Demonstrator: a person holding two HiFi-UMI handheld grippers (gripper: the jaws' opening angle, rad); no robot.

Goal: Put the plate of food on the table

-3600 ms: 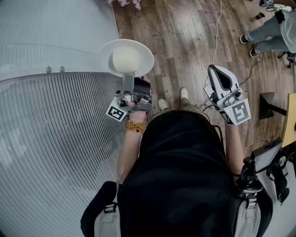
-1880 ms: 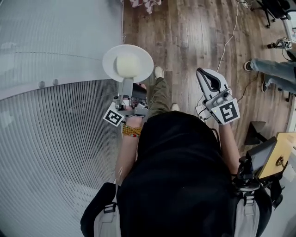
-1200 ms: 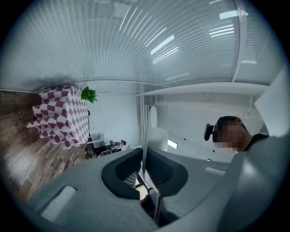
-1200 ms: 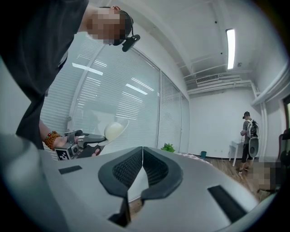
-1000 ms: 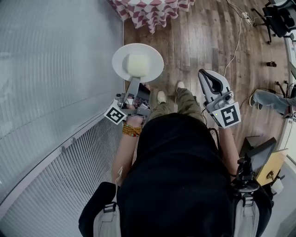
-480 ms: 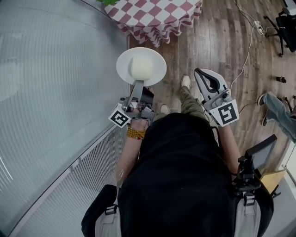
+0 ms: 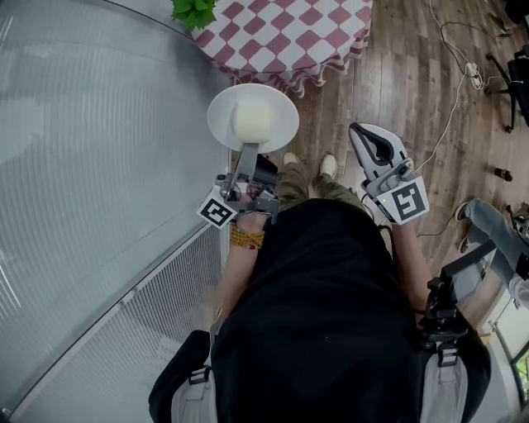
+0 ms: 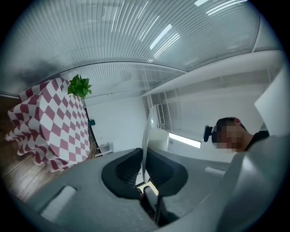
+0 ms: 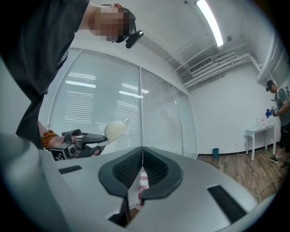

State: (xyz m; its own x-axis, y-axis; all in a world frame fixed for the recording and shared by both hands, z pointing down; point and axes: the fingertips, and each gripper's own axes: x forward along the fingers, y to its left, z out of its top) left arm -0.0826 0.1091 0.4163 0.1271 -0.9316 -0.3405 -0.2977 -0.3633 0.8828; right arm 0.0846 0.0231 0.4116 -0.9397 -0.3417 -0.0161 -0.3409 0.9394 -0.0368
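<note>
A white plate (image 7: 252, 117) carries a pale rounded lump of food (image 7: 254, 121). My left gripper (image 7: 247, 150) is shut on the plate's near rim and holds it level above the wooden floor. In the left gripper view the plate (image 8: 146, 136) shows edge-on, pinched between the jaws of that gripper (image 8: 144, 157). The table, under a red-and-white checked cloth (image 7: 289, 37), stands just beyond the plate; it shows at the left too (image 8: 50, 122). My right gripper (image 7: 365, 132) is shut and empty, jaws closed together (image 9: 142, 153); it sees the plate of food (image 9: 115, 129).
A glass wall with blinds (image 7: 99, 165) runs along my left. A green plant (image 7: 194, 10) stands on the table's far corner. Cables (image 7: 450, 107) trail over the wooden floor at right. Another person's leg (image 7: 488, 223) is at far right.
I have walked along the glass wall; the checked table has come into view ahead and grown nearer. The left gripper still holds the plate, the right still shut and empty.
</note>
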